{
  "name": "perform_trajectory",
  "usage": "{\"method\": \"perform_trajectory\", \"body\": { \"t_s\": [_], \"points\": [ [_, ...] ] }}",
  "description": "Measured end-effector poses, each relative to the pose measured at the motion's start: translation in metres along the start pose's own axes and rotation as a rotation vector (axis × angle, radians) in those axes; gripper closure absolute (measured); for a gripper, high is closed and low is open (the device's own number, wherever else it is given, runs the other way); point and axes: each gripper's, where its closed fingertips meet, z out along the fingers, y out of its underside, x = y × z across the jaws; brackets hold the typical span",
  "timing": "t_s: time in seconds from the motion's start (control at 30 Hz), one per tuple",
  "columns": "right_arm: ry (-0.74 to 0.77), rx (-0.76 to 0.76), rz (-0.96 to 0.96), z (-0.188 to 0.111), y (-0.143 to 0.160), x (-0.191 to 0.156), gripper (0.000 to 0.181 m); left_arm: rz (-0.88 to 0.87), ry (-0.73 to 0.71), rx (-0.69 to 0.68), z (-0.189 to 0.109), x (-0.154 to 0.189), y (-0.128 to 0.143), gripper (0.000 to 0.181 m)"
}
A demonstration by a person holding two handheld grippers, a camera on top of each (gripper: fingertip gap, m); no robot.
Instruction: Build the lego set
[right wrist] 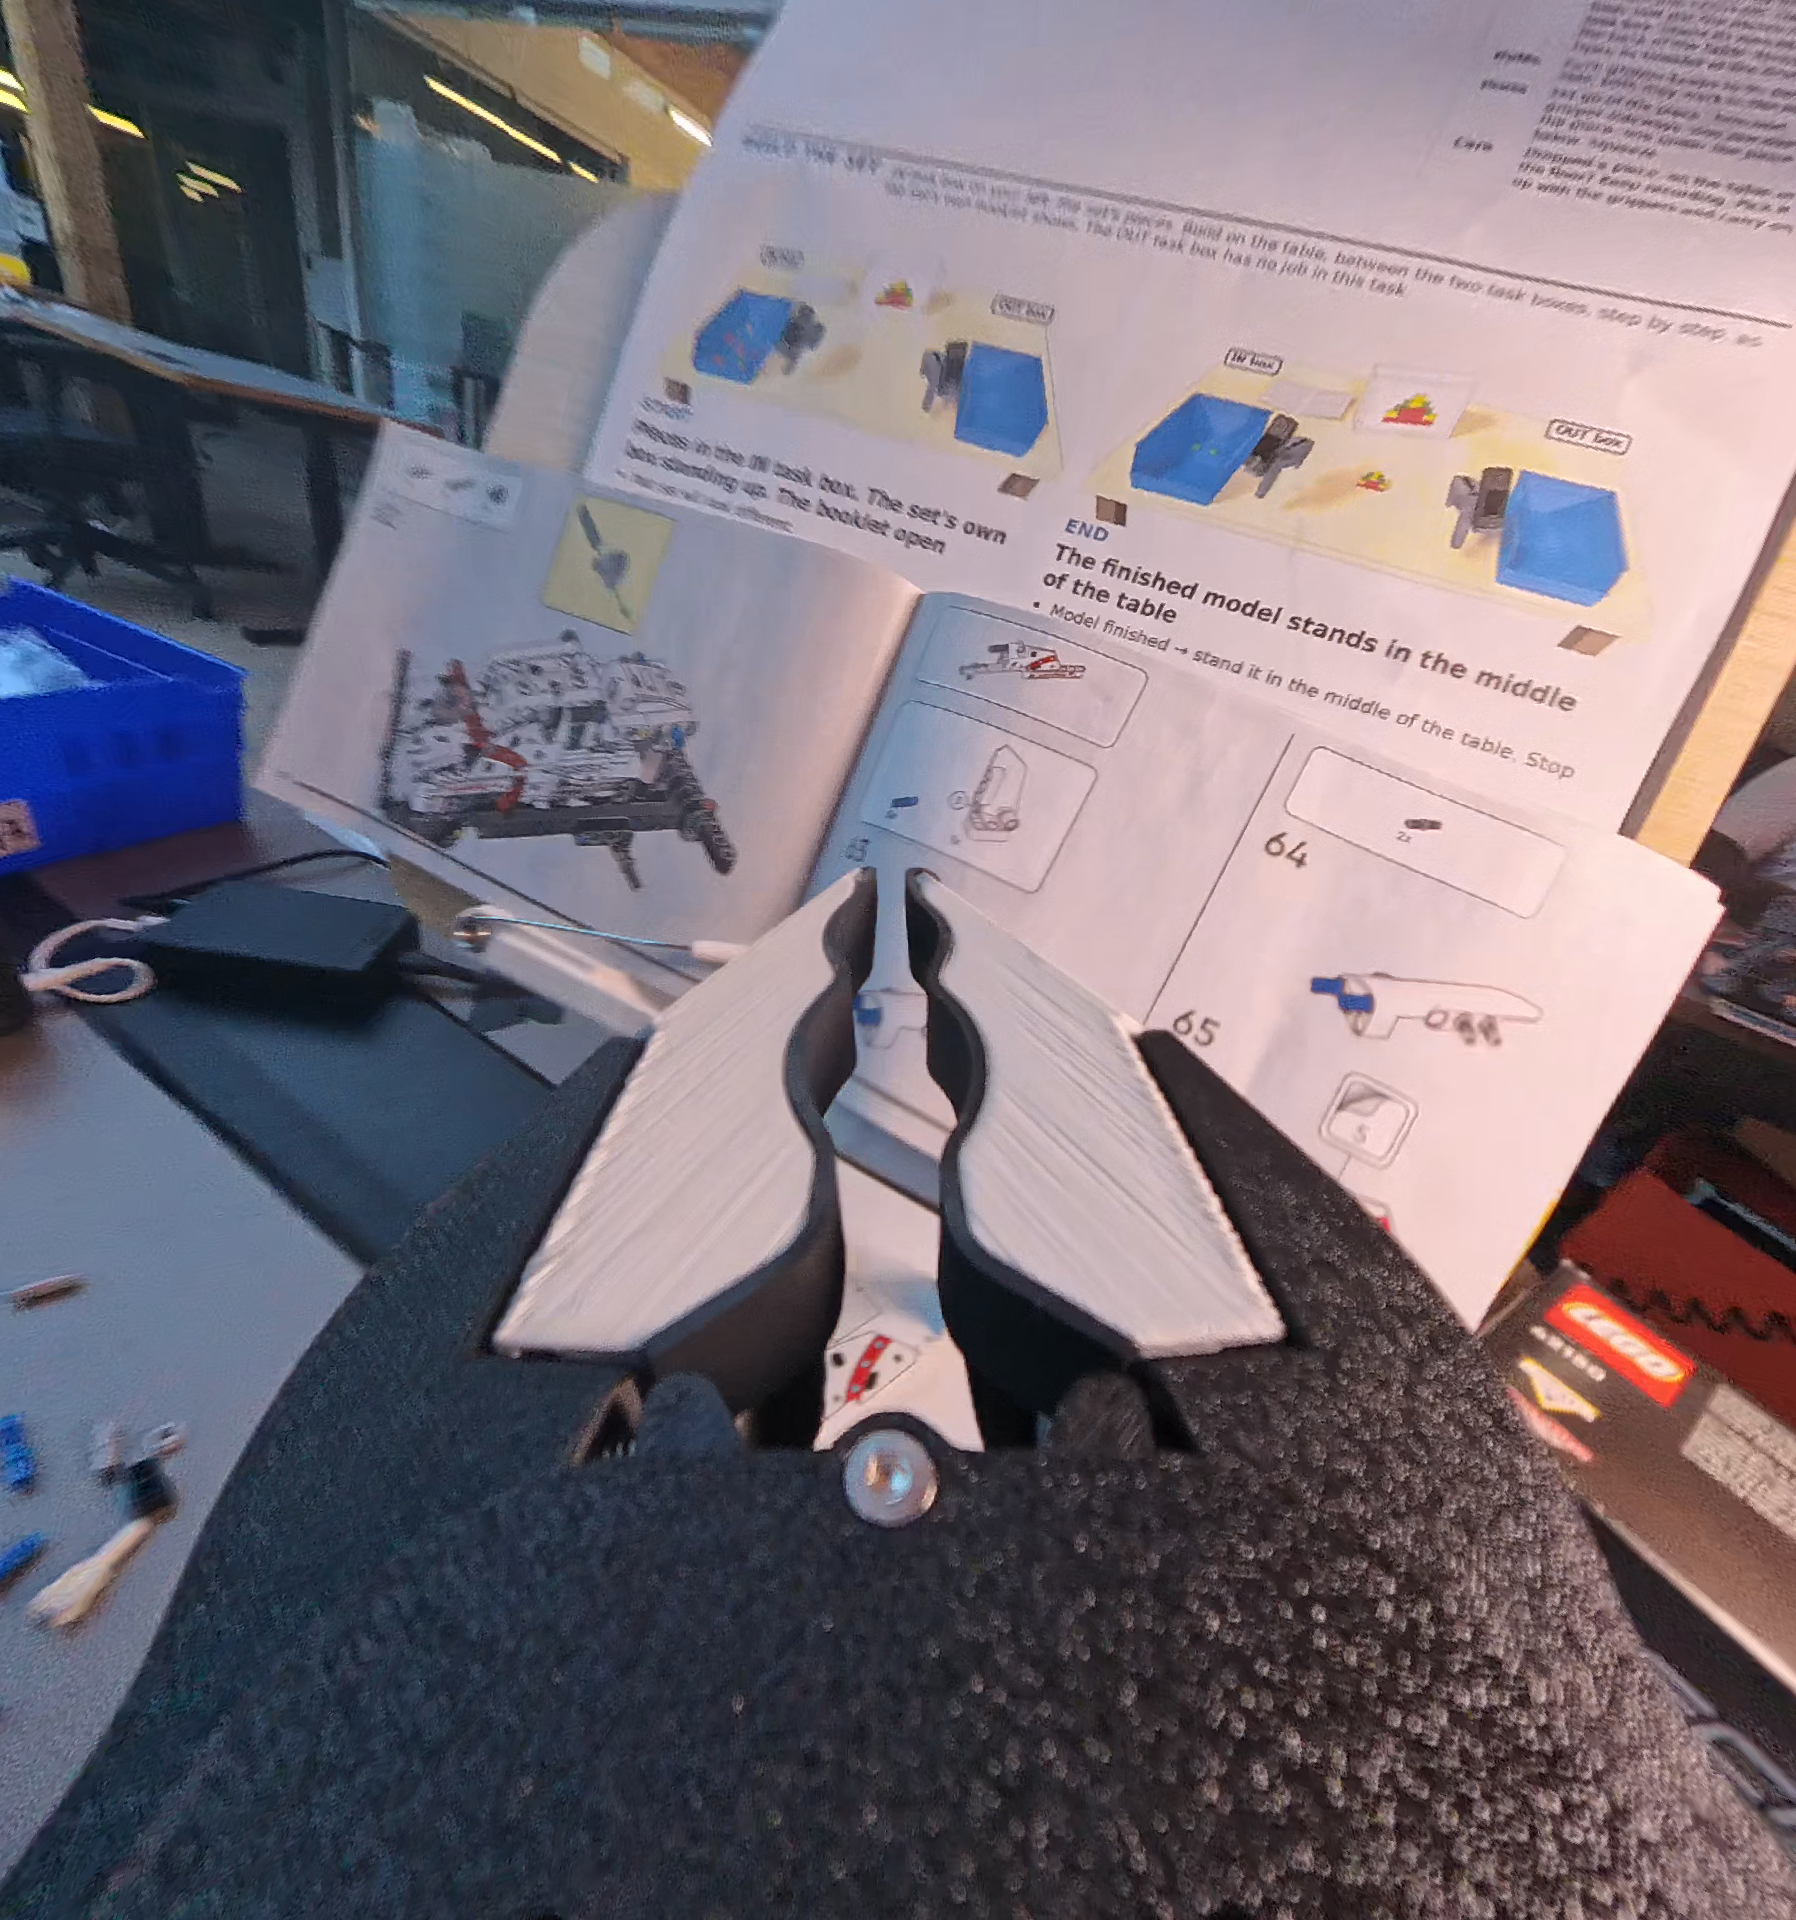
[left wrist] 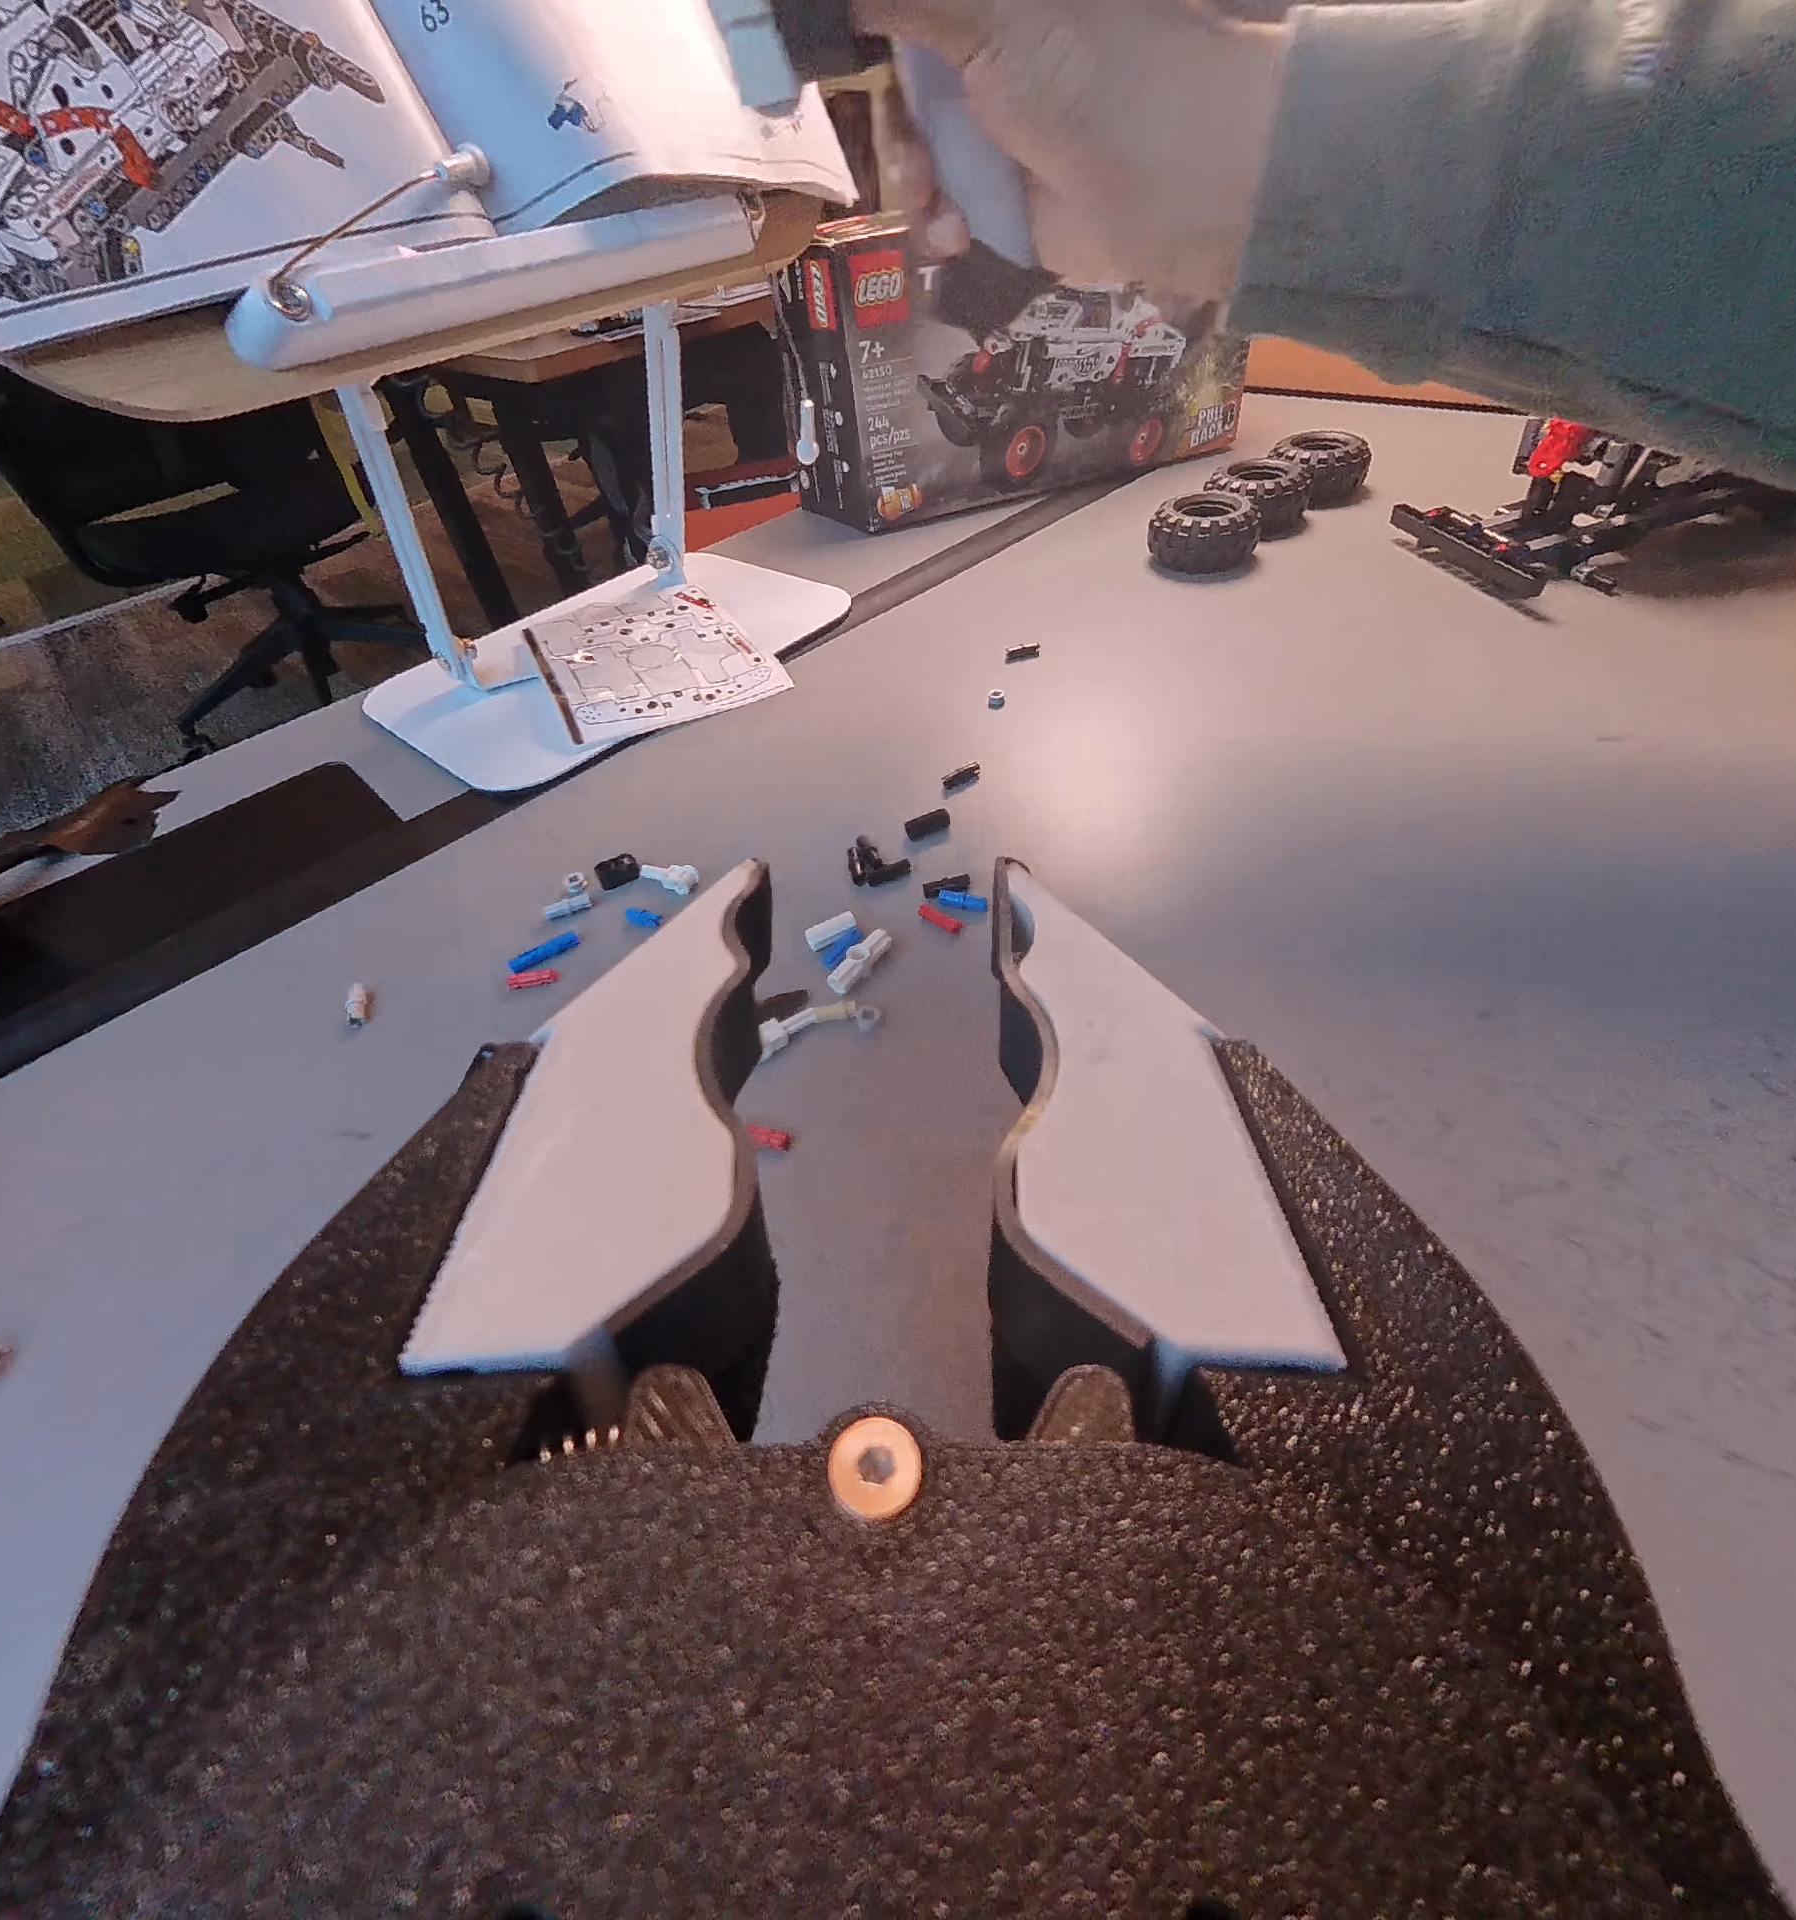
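My left gripper (left wrist: 881, 873) is open and empty, low over the grey table (left wrist: 1289, 935). Small loose pieces lie under and ahead of it: white connectors (left wrist: 852, 951), blue pins (left wrist: 546, 951), black connectors (left wrist: 878, 868) and a red pin (left wrist: 769, 1136). Three black tyres (left wrist: 1258, 499) and a partly built black chassis (left wrist: 1517, 530) sit far right. My right gripper (right wrist: 891, 881) is raised in front of the open instruction booklet (right wrist: 977, 831). Its jaws stand almost together with a thin gap, and nothing shows between them. A sleeved arm (left wrist: 1548, 208) reaches toward the booklet (left wrist: 198, 125).
The booklet rests on a white stand (left wrist: 603, 665) with a sticker sheet (left wrist: 655, 655) on its base. The set's box (left wrist: 977, 384) stands behind it. A printed sheet (right wrist: 1237, 416) hangs over the booklet. A blue bin (right wrist: 83, 748) and black adapter (right wrist: 281, 940) sit at left. There is about 35 cm between the tips of the two grippers.
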Motion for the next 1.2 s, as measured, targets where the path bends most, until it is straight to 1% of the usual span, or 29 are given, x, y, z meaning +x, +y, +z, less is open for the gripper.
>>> {"method": "perform_trajectory", "body": {
  "t_s": [0.07,0.13,0.2,0.27,0.37,0.47,0.57,0.67,0.77,0.83,0.93,1.0,1.1,1.2],
  "points": [
    [-0.071,0.025,0.076,-0.038,-0.008,-0.021,0.171,0.008,-0.063,-0.027,-0.003,-0.013,0.003,0.14],
    [-0.143,0.017,0.131,-0.083,-0.007,-0.046,0.168,0.009,-0.167,-0.047,-0.01,-0.038,0.004,0.142],
    [-0.223,-0.024,0.162,-0.131,0.004,-0.074,0.165,-0.038,-0.259,-0.096,-0.02,-0.066,0.012,0.143],
    [-0.288,-0.075,0.177,-0.177,0.022,-0.1,0.165,-0.096,-0.311,-0.198,-0.027,-0.088,0.033,0.146],
    [-0.343,-0.165,0.199,-0.235,0.055,-0.128,0.165,-0.198,-0.294,-0.317,-0.028,-0.097,0.062,0.144],
    [-0.325,-0.186,0.244,-0.271,0.077,-0.136,0.164,-0.213,-0.266,-0.351,-0.022,-0.096,0.069,0.146],
    [-0.287,-0.142,0.304,-0.286,0.083,-0.131,0.165,-0.186,-0.204,-0.356,-0.008,-0.087,0.065,0.146],
    [-0.26,-0.128,0.314,-0.287,0.083,-0.124,0.165,-0.119,-0.151,-0.355,0.011,-0.079,0.058,0.146],
    [-0.242,-0.117,0.263,-0.287,0.084,-0.123,0.165,-0.091,-0.11,-0.389,0.032,-0.083,0.055,0.145],
    [-0.255,-0.127,0.241,-0.288,0.086,-0.13,0.165,-0.073,-0.101,-0.399,0.047,-0.093,0.052,0.147],
    [-0.263,-0.129,0.189,-0.29,0.087,-0.135,0.165,-0.051,-0.052,-0.457,0.068,-0.102,0.056,0.149],
    [-0.261,-0.128,0.149,-0.29,0.088,-0.135,0.165,-0.015,0.002,-0.474,0.079,-0.1,0.058,0.153],
    [-0.252,-0.133,0.115,-0.291,0.09,-0.132,0.165,0.07,0.087,-0.499,0.088,-0.091,0.06,0.16],
    [-0.254,-0.143,0.111,-0.291,0.093,-0.13,0.165,0.082,0.138,-0.534,0.094,-0.084,0.066,0.159]
  ]
}}
